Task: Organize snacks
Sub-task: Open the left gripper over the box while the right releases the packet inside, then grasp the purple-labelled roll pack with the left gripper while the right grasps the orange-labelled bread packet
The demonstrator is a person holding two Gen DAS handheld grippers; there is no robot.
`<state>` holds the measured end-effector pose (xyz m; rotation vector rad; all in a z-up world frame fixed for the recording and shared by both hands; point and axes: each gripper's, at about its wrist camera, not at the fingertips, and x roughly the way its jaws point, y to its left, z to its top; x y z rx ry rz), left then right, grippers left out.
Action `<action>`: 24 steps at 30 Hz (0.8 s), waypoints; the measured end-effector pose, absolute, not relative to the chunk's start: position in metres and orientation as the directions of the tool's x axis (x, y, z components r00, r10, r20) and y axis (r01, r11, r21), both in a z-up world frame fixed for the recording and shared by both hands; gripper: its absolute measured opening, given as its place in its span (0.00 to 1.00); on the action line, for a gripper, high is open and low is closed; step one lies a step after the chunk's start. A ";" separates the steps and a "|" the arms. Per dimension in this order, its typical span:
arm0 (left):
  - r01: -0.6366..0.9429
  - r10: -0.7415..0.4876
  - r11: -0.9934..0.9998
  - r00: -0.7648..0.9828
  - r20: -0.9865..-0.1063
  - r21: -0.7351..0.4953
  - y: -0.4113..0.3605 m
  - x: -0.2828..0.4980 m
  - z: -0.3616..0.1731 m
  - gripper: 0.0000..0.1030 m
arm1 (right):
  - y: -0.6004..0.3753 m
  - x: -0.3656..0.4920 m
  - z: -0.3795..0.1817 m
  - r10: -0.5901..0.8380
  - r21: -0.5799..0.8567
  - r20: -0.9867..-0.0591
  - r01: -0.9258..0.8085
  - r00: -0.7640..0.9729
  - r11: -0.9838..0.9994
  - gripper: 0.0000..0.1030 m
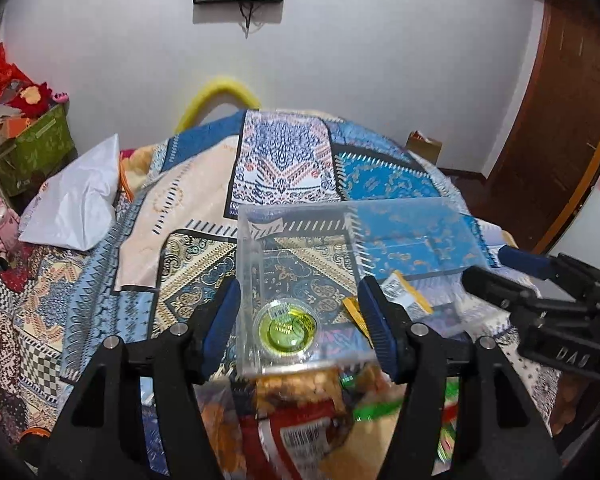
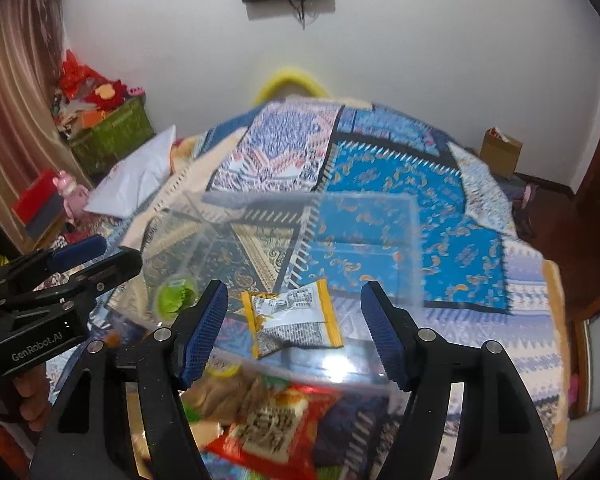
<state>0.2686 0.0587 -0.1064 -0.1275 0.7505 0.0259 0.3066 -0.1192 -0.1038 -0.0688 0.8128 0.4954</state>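
Note:
A clear plastic box (image 1: 300, 216) (image 2: 414, 240) stands on the patterned bed cover. Inside lie a green jelly cup (image 1: 287, 328) (image 2: 176, 296) and a yellow-edged snack packet (image 2: 294, 318) (image 1: 404, 294). My left gripper (image 1: 300, 328) is open, its blue pads either side of the box's left part above the jelly cup. My right gripper (image 2: 294, 320) is open over the box, its pads flanking the yellow packet without touching it. Loose snack bags, one red (image 2: 272, 428) (image 1: 300, 428), lie in front of the box under both grippers.
A white pillow (image 1: 72, 204) (image 2: 136, 176) lies at the bed's left. A green crate of toys (image 1: 32, 152) (image 2: 108, 136) stands beyond it. A cardboard box (image 2: 500, 152) and a wooden door (image 1: 552, 128) are at the right. Each gripper shows at the other view's edge.

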 end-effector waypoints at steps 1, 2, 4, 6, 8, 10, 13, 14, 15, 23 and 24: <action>-0.067 -0.017 0.993 0.738 -0.674 -0.099 0.057 0.261 -0.102 0.63 | -0.122 0.301 -0.099 0.396 0.123 -0.702 -0.447 0.592 0.886 0.65; -0.063 -0.014 0.994 0.746 -0.666 -0.092 0.056 0.253 -0.098 0.65 | -0.125 0.297 -0.095 0.395 0.120 -0.696 -0.445 0.600 0.887 0.66; -0.054 -0.014 0.995 0.753 -0.658 -0.084 0.053 0.241 -0.093 0.66 | -0.133 0.283 -0.087 0.396 0.119 -0.679 -0.440 0.618 0.890 0.69; -0.051 -0.018 0.995 0.752 -0.659 -0.085 0.050 0.228 -0.090 0.67 | -0.140 0.272 -0.083 0.398 0.123 -0.670 -0.434 0.627 0.892 0.69; -0.049 -0.023 0.995 0.750 -0.661 -0.090 0.048 0.216 -0.090 0.67 | -0.148 0.261 -0.082 0.393 0.125 -0.667 -0.425 0.633 0.897 0.69; -0.049 -0.026 0.994 0.745 -0.666 -0.094 0.046 0.205 -0.093 0.67 | -0.155 0.251 -0.082 0.391 0.132 -0.666 -0.415 0.636 0.900 0.69; -0.051 -0.037 0.993 0.727 -0.685 -0.108 0.044 0.188 -0.103 0.68 | -0.166 0.237 -0.087 0.386 0.144 -0.675 -0.402 0.629 0.904 0.69; -0.054 -0.037 0.993 0.719 -0.694 -0.109 0.043 0.184 -0.107 0.68 | -0.169 0.233 -0.089 0.381 0.144 -0.677 -0.395 0.630 0.907 0.70; -0.057 -0.036 0.992 0.710 -0.703 -0.109 0.041 0.181 -0.111 0.68 | -0.173 0.229 -0.092 0.374 0.145 -0.680 -0.385 0.630 0.911 0.70; -0.076 -0.039 0.991 0.623 -0.781 -0.110 0.034 0.157 -0.154 0.68 | -0.192 0.209 -0.126 0.314 0.130 -0.734 -0.329 0.602 0.935 0.70; -0.074 -0.044 0.991 0.613 -0.789 -0.113 0.033 0.155 -0.158 0.68 | -0.194 0.207 -0.130 0.312 0.133 -0.741 -0.325 0.594 0.936 0.70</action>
